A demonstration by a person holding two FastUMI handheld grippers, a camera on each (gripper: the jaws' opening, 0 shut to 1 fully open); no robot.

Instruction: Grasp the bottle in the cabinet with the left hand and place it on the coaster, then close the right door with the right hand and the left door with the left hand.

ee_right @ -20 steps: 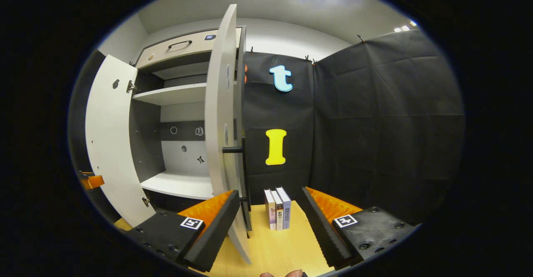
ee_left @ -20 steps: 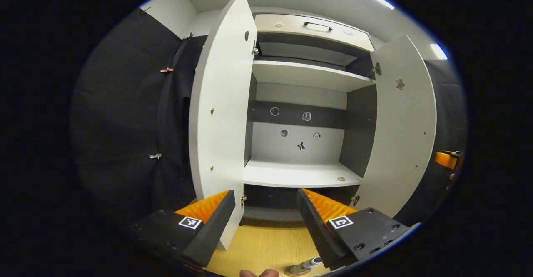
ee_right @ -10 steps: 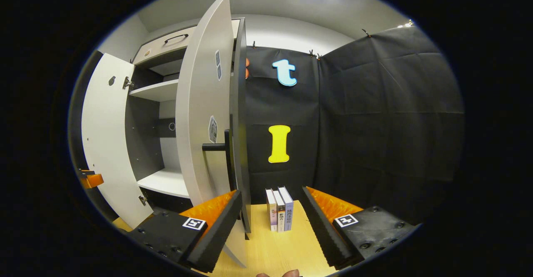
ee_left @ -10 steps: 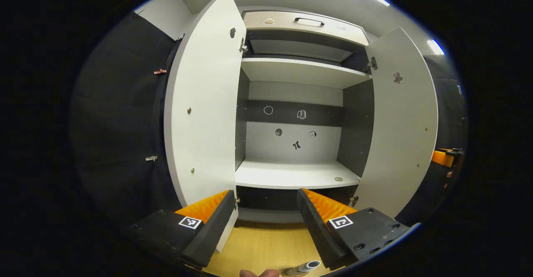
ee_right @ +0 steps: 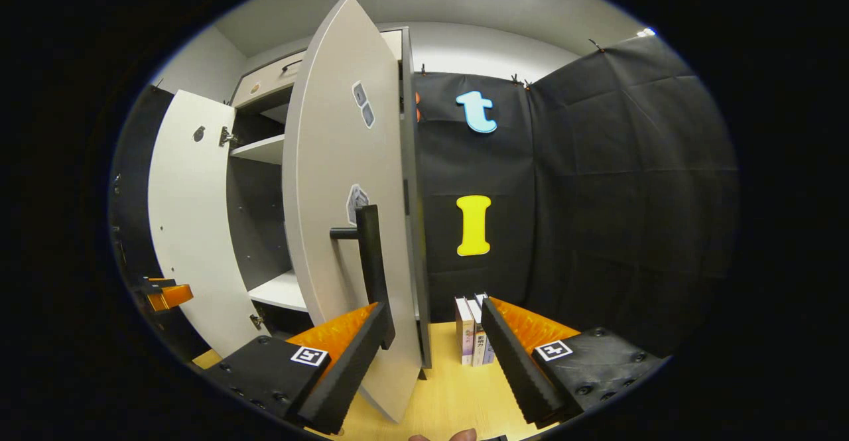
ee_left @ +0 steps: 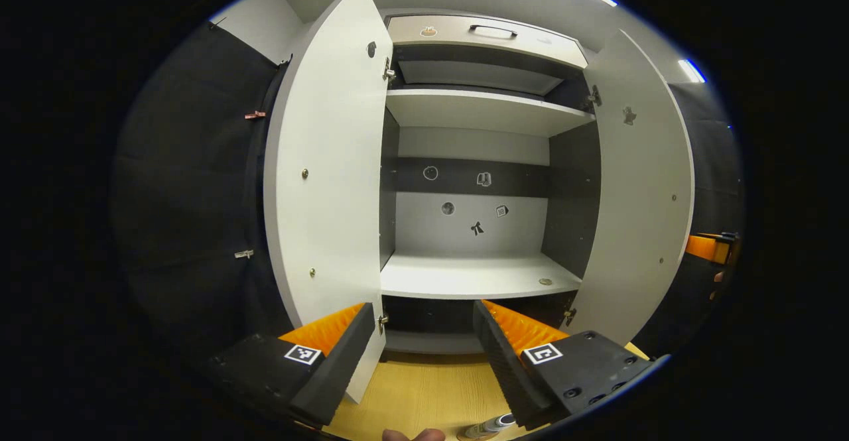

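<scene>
The left gripper (ee_left: 421, 341) hangs with fingers apart; beneath it the bottle (ee_left: 489, 426) lies on the wooden table (ee_left: 418, 394), its long axis slanting up-right. The right gripper (ee_right: 431, 345), spread empty, touches the right door (ee_right: 345, 229). Beyond it, the left door (ee_left: 325, 182) stands open.

The spines of the books (ee_right: 472, 331) carry print too small to read; nothing else is legible.
</scene>
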